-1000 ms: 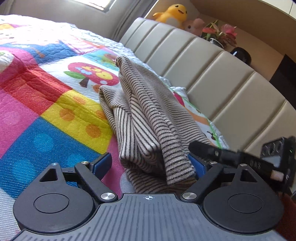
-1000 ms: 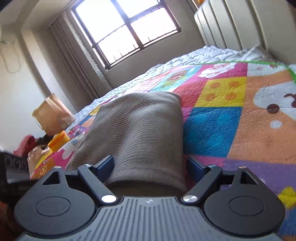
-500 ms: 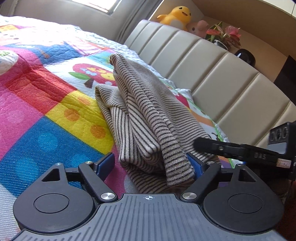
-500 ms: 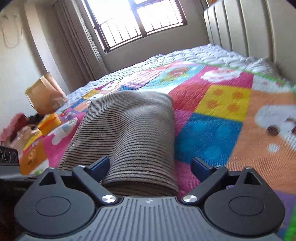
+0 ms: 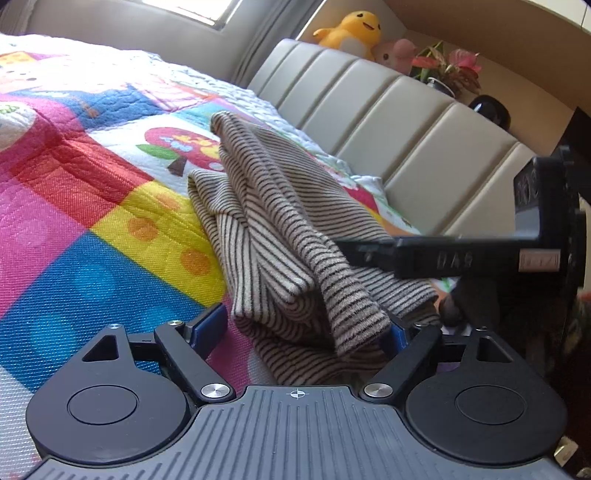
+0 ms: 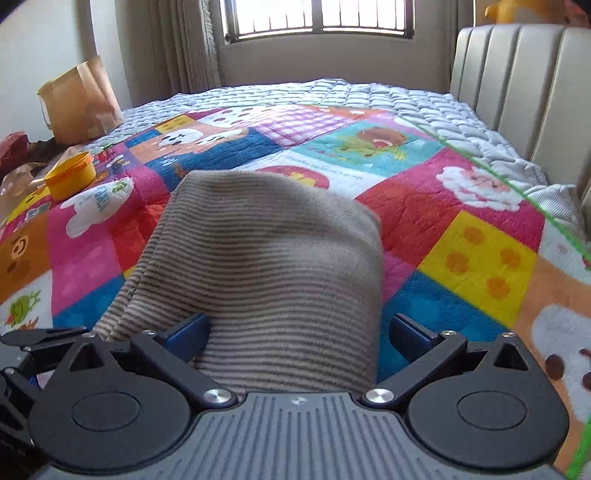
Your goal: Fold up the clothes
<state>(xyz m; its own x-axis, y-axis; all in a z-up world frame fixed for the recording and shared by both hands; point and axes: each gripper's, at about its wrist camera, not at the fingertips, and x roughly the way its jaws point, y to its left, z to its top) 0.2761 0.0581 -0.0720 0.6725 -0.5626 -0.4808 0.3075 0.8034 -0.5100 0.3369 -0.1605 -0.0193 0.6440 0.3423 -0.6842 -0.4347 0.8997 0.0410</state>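
Observation:
A brown-and-beige striped garment (image 5: 280, 229) lies folded in a thick bundle on the patchwork quilt (image 5: 110, 229). My left gripper (image 5: 303, 326) stands open around its near end. The left blue pad is clear of the cloth and the right pad is half hidden behind a fold. In the right wrist view the same garment (image 6: 273, 258) fills the gap of my right gripper (image 6: 299, 330), whose jaws are opening. Its left pad touches the cloth and its right pad stands apart. A black finger (image 5: 424, 254) of the right gripper hovers over the garment.
A padded beige headboard (image 5: 406, 122) runs along the bed, with plush toys (image 5: 351, 27) and a potted plant (image 5: 450, 70) on the ledge behind. A brown paper bag (image 6: 79, 99) and a yellow bowl (image 6: 70, 179) sit at the bed's far left.
The right gripper's jaws have widened off the garment, and it has rolled level and drawn back. Its finger has risen above the cloth in the left wrist view. The left gripper stays put.

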